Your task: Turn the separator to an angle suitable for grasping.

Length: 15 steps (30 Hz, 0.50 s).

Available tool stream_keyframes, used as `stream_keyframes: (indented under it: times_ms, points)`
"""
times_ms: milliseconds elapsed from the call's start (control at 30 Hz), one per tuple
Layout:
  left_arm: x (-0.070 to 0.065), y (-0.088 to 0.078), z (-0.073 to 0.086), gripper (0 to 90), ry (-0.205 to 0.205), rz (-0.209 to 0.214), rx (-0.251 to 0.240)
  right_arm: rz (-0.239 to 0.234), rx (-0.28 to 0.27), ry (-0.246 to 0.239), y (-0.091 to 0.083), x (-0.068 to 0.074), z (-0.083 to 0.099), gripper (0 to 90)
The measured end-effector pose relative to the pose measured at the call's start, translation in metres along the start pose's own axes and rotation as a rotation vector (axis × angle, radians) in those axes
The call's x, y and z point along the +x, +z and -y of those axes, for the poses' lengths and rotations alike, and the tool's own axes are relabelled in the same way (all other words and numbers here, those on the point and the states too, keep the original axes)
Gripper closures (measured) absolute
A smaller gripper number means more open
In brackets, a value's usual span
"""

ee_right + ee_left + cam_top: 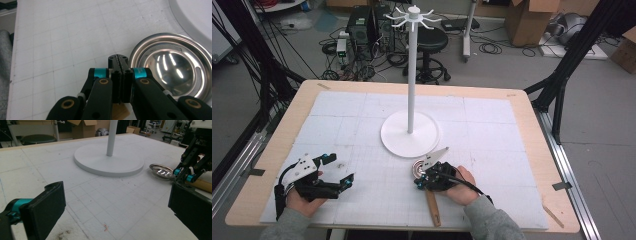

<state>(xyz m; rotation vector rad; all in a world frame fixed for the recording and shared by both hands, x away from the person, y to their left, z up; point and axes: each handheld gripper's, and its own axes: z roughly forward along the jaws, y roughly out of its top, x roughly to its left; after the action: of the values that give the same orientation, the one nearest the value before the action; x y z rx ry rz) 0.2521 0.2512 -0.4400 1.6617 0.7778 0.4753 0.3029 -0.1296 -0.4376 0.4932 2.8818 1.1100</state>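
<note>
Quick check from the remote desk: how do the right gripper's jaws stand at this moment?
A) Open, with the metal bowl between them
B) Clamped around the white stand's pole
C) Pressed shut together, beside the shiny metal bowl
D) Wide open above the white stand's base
C: in the right gripper view the right gripper has its two black jaws pressed flat together with nothing visible between the tips, and the shiny metal bowl lies right beside them on the white mat.

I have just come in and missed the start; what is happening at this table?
A person sits at the table with a tool in each hand. The right tool is shut and rests on the white mat beside a steel ladle, near its wooden handle. The left tool is open, with nothing between its jaws. A white stand rises behind the ladle.
</note>
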Motion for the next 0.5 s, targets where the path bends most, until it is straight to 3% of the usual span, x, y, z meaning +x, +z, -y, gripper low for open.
stream_keyframes:
  times_ms: [400, 500]
  points:
    - [0.0004, 0.0004, 0.0003, 1.8, 0.001, -0.007, 0.003, 0.012, 0.001, -0.007, -0.0061, -0.0027, 0.0040, 90.0]
    - [0.0014, -0.0006, 0.0001, 1.8, 0.001, -0.010, 0.001, -0.005, -0.007, 0.006, -0.0074, -0.0054, 0.0059, 90.0]
